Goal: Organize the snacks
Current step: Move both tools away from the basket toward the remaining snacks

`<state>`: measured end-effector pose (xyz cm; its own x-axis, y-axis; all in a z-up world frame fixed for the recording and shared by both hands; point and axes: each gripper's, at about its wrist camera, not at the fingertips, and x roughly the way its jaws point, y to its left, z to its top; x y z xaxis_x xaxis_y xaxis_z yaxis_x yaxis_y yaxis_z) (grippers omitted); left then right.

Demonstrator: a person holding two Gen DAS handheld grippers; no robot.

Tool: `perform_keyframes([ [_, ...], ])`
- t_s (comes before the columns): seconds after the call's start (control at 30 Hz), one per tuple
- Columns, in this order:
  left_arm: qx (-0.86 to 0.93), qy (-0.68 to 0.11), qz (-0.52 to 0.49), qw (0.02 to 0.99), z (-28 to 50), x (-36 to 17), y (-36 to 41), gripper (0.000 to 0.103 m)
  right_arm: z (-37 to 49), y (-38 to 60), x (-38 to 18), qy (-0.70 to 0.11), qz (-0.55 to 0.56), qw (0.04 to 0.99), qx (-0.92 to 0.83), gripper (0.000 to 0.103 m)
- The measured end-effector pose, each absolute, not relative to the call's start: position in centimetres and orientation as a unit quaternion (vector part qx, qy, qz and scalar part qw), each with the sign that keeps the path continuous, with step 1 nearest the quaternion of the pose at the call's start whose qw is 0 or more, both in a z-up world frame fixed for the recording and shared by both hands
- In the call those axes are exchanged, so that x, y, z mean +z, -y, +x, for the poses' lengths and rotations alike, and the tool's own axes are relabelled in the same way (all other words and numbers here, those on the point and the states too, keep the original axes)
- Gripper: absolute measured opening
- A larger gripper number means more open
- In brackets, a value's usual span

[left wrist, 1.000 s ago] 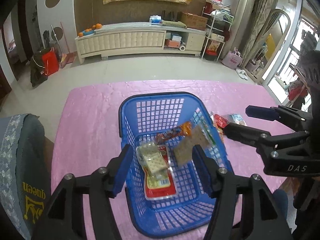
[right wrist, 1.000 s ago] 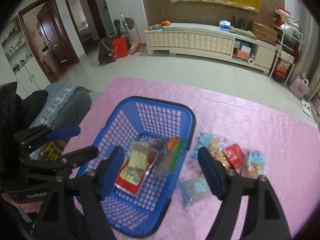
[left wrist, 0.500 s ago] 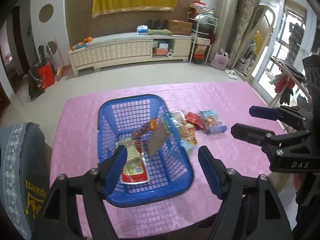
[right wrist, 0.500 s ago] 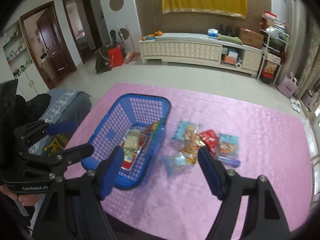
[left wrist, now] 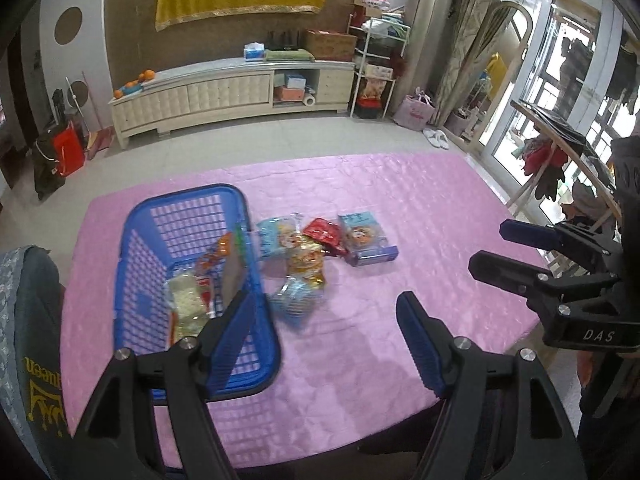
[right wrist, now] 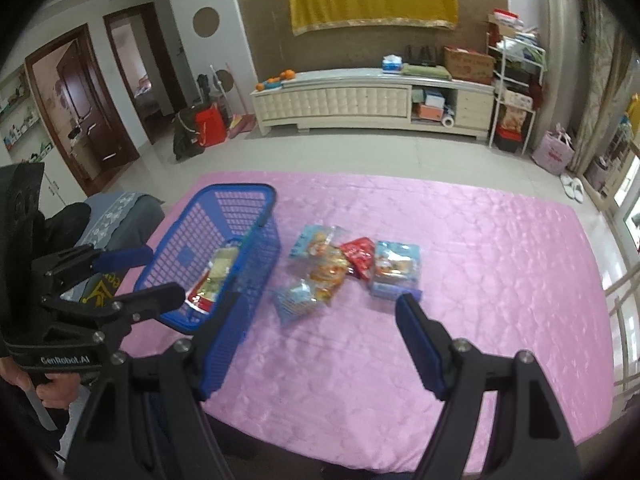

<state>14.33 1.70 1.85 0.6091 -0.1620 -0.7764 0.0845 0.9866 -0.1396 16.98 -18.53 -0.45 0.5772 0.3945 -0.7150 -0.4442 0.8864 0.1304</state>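
A blue plastic basket stands on the left of the pink table. It holds a cracker pack, an orange packet and a brown flat packet that leans on its right wall. Several loose snack packs lie right of it: a light blue one, a red one, a blue one, an orange one. My left gripper is open and empty above the near table. My right gripper is open too, with nothing in it.
A grey-covered chair stands at the table's left side. The near table edge lies under both grippers. A hand holds the left gripper's handle. Beyond the table are bare floor and a long white cabinet.
Both grippers have drawn back from the basket toward the near edge, so more of the table shows. The left jaws stand wider. The brown packet now leans inside the basket.
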Motion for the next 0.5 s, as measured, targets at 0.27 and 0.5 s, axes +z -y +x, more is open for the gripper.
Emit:
perform_keyframes([
  [0.27, -0.082, -0.460, -0.035, 0.883, 17.1, -0.6, 2.2, 0.072, 18.7, 23.3, -2.8, -0.406, -0.014, 0.888, 0.216, 0.079],
  [0.5, -0.085, -0.486, -0.029, 0.869, 20.0, -3.7, 4.8, 0.072, 21.3, 25.9, -5.7, -0.424, -0.019, 0.881, 0.210, 0.079],
])
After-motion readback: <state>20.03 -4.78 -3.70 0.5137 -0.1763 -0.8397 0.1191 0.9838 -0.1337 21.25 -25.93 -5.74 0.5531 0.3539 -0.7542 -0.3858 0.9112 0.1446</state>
